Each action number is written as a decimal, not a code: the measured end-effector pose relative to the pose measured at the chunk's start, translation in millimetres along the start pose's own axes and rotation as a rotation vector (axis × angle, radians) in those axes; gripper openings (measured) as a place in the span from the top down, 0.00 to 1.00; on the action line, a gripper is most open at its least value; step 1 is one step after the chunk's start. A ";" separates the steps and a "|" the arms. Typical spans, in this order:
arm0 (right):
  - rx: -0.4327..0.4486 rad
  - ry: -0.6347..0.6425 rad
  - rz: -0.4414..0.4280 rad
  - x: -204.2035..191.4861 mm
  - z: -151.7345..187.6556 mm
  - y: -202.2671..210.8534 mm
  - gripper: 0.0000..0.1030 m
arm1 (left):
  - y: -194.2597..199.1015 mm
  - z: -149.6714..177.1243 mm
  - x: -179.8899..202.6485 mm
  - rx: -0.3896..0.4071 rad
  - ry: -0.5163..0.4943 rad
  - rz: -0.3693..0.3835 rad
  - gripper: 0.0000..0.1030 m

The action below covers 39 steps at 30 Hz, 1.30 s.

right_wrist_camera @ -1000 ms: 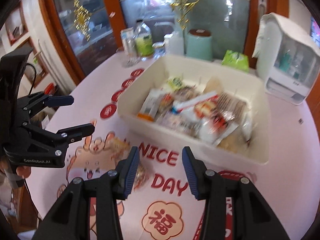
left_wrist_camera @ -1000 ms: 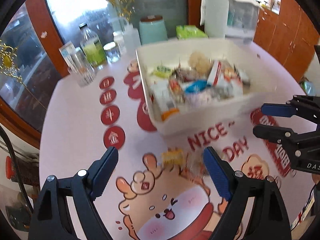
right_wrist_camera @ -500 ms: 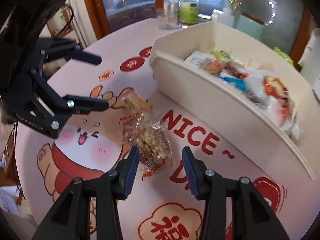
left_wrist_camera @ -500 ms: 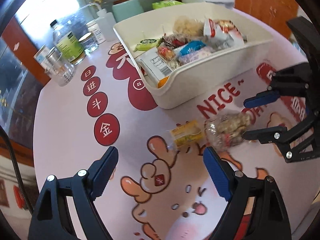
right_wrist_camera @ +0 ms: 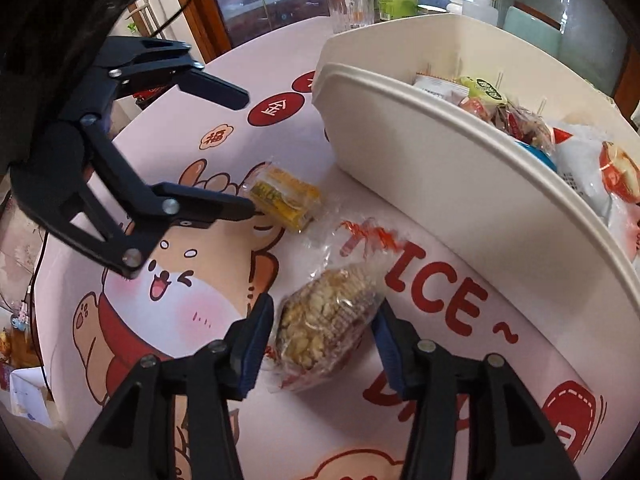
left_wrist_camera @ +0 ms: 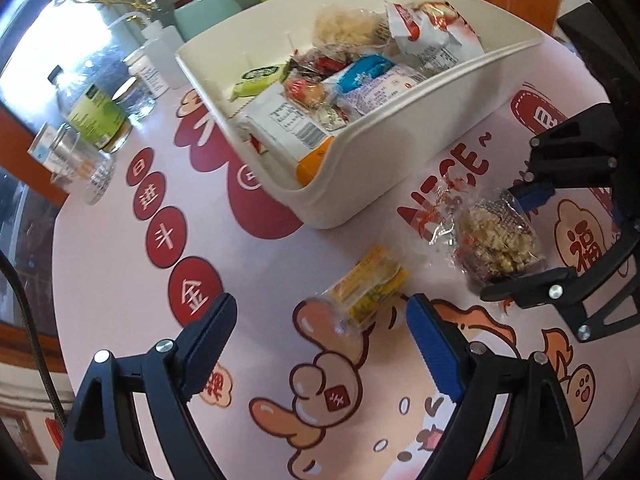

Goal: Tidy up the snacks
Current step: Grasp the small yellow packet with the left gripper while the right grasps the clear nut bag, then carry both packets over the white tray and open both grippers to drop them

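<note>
A clear bag of puffed-grain snack (right_wrist_camera: pixel 320 316) lies on the printed tablecloth between the open fingers of my right gripper (right_wrist_camera: pixel 324 320); the jaws stand on either side of it, not closed. It also shows in the left wrist view (left_wrist_camera: pixel 496 240). A yellow wrapped snack (left_wrist_camera: pixel 368 288) lies just ahead of my open, empty left gripper (left_wrist_camera: pixel 320 320), and shows in the right wrist view (right_wrist_camera: pixel 286 196) beside the left gripper's lower finger. A white bin (left_wrist_camera: pixel 400 160) holds several packaged snacks.
Bottles, a glass (left_wrist_camera: pixel 80 168) and jars stand on the table's far left edge. A teal canister (left_wrist_camera: pixel 208 12) and a green packet stand behind the bin. The bin's wall (right_wrist_camera: pixel 440 184) stands close on the right of both loose snacks.
Both grippers have come down and forward toward the table. The right gripper now straddles the puffed-grain bag; the left gripper has closed in on the yellow snack.
</note>
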State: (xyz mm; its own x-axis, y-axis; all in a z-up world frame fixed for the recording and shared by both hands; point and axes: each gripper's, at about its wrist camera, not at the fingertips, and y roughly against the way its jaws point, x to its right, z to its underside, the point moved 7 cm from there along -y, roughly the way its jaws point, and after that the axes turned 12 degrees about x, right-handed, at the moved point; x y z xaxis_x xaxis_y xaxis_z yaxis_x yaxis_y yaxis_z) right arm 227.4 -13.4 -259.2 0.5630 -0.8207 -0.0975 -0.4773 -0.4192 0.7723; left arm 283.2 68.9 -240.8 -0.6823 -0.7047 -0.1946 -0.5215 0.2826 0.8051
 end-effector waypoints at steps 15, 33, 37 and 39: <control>0.034 -0.161 0.022 13.9 26.5 27.7 0.60 | -25.8 -6.5 17.4 -0.029 -0.017 0.084 0.75; 0.096 -0.270 0.158 16.8 78.4 97.4 0.61 | 53.3 48.9 103.5 -0.043 0.465 -0.023 0.77; 0.132 -0.320 0.191 21.1 84.3 125.1 0.61 | 74.5 34.9 124.5 -0.001 0.503 -0.022 0.77; 0.160 -0.341 0.207 23.1 81.2 140.2 0.61 | 85.8 22.5 127.2 0.028 0.500 -0.029 0.77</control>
State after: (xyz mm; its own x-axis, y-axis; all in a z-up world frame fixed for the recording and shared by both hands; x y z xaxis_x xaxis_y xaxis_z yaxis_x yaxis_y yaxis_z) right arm 118.7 -122.7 -204.2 0.2022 -0.9639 -0.1732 -0.6708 -0.2652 0.6926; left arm 140.1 18.2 -209.1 -0.3415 -0.9363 0.0815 -0.5545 0.2707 0.7869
